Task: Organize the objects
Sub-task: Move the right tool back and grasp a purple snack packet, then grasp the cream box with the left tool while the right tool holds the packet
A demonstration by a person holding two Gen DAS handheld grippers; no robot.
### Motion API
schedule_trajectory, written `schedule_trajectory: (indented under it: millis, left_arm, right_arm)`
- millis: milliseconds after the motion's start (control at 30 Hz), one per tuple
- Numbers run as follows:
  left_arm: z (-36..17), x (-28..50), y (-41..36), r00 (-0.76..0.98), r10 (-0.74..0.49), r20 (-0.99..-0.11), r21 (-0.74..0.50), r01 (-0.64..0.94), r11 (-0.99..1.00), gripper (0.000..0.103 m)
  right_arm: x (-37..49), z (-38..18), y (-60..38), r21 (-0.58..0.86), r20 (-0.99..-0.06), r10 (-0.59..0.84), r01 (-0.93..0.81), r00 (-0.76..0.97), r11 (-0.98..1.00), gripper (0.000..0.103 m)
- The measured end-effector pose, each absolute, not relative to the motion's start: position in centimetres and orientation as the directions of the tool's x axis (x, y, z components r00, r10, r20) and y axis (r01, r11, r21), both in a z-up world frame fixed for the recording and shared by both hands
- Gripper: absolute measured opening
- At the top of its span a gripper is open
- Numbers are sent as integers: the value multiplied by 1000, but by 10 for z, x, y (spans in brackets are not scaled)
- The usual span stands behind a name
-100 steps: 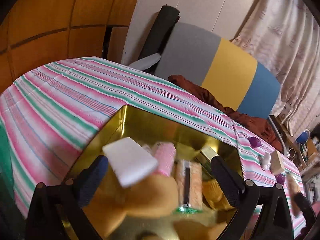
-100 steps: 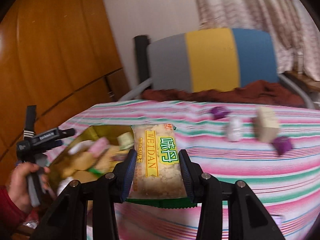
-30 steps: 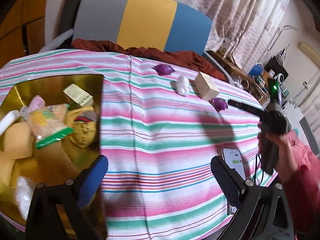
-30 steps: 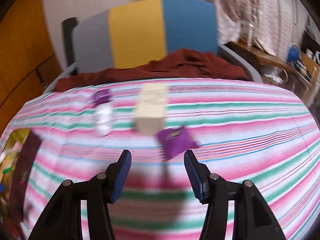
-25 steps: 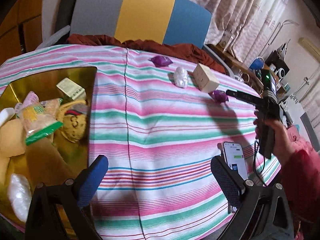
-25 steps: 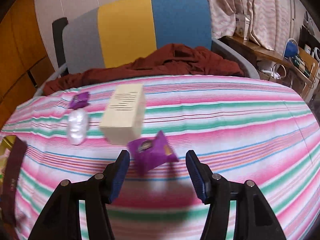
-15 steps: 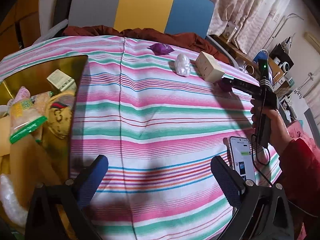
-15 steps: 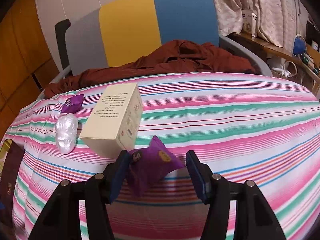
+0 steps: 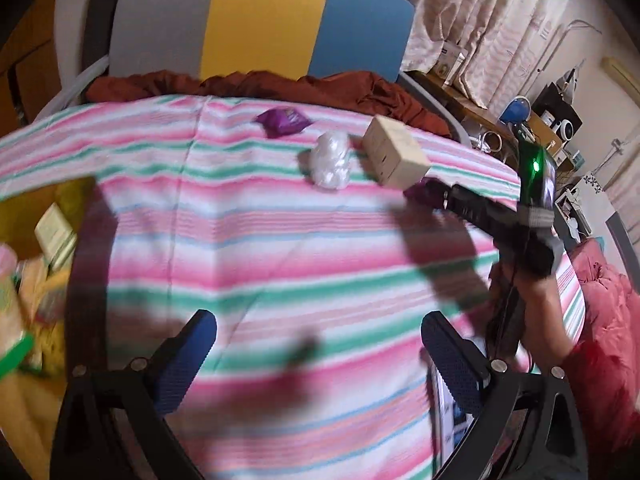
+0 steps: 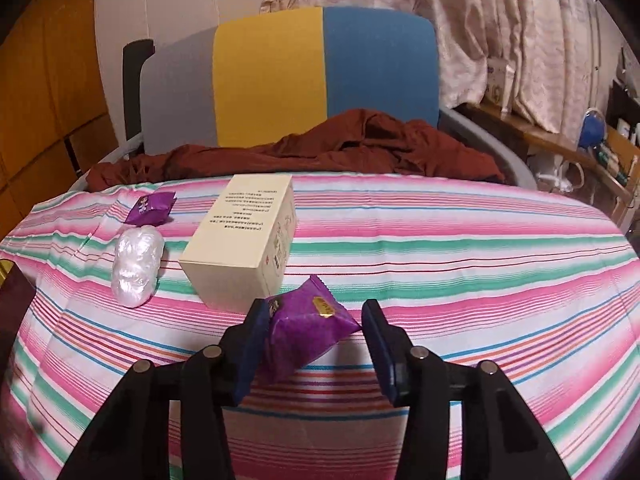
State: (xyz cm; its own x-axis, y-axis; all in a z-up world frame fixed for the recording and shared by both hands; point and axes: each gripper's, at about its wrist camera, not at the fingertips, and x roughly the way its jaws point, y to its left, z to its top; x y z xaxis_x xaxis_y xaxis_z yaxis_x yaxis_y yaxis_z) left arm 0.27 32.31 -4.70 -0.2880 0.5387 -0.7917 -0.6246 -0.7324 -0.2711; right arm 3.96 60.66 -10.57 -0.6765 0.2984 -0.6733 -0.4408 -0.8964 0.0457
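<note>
right tool [image 10: 312, 344] spread around purple packet [image 10: 306, 330], cream box [image 10: 244, 240] just behind

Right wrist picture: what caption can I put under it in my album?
Open right gripper straddles a purple packet by a cream box on a striped cloth.

My table [image 10: 460, 248] wears a cloth striped pink, green and white. On it lie a cream box [image 10: 244, 240], a white crinkly packet [image 10: 136, 266] just beside it, one purple sachet [image 10: 151, 208] behind that and another purple sachet [image 10: 306, 330] in front of the box. At my left edge sits what looks like a gold tray [image 9: 24, 208] of snacks, too blurred to be sure.
</note>
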Motion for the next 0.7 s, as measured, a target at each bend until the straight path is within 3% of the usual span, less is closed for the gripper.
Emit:
schedule_trajectory:
  millis: [400,700]
  left_arm:
    - [-40,-49,461,-305,555,-774,-243,-667,-705,103]
    - [-67,-97,539,-294,478,-828,-202,-639,-742,103]
  right_arm:
    - [65,-96,606,22,-590,454,-576,-668,-817,45]
    - [73,-101,624,57,-609,499,-661,-616,-748,45]
